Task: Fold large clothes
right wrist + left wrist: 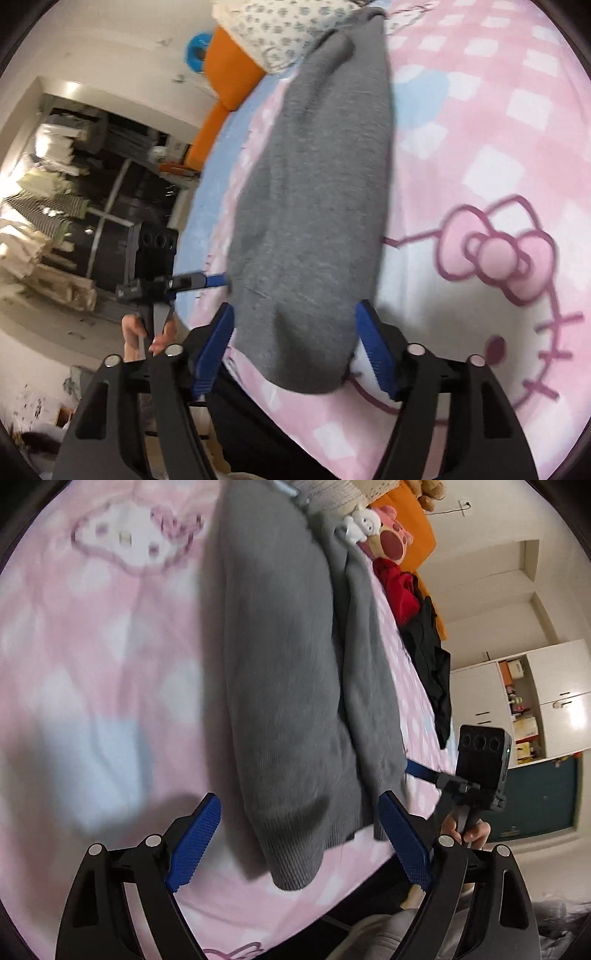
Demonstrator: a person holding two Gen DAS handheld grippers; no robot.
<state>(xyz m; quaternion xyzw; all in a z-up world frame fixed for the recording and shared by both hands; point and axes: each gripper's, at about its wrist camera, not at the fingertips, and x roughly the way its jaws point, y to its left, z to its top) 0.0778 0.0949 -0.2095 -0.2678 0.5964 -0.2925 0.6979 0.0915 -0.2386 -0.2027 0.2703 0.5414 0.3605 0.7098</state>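
A grey knit sweater (pixel 288 686) lies lengthwise on a pink cartoon-print bed sheet (pixel 92 657), one side folded over the body. My left gripper (pixel 299 805) is open, its blue pads either side of the sweater's near ribbed hem, just above it. The right wrist view shows the same sweater (pixel 314 192) from its other side. My right gripper (pixel 295 314) is open, its jaws straddling the sweater's near end. Each gripper shows in the other's view, low against the sweater's edge: the right one (pixel 480 760), the left one (pixel 155 266).
Red (pixel 400 590) and black clothes (pixel 430 657) and plush toys (pixel 365 524) lie along the bed's far edge. An orange headboard (pixel 229 74) and a patterned pillow (pixel 280 29) are at the bed's head. White cabinets (pixel 535 701) and stacked boxes (pixel 48 221) stand beyond.
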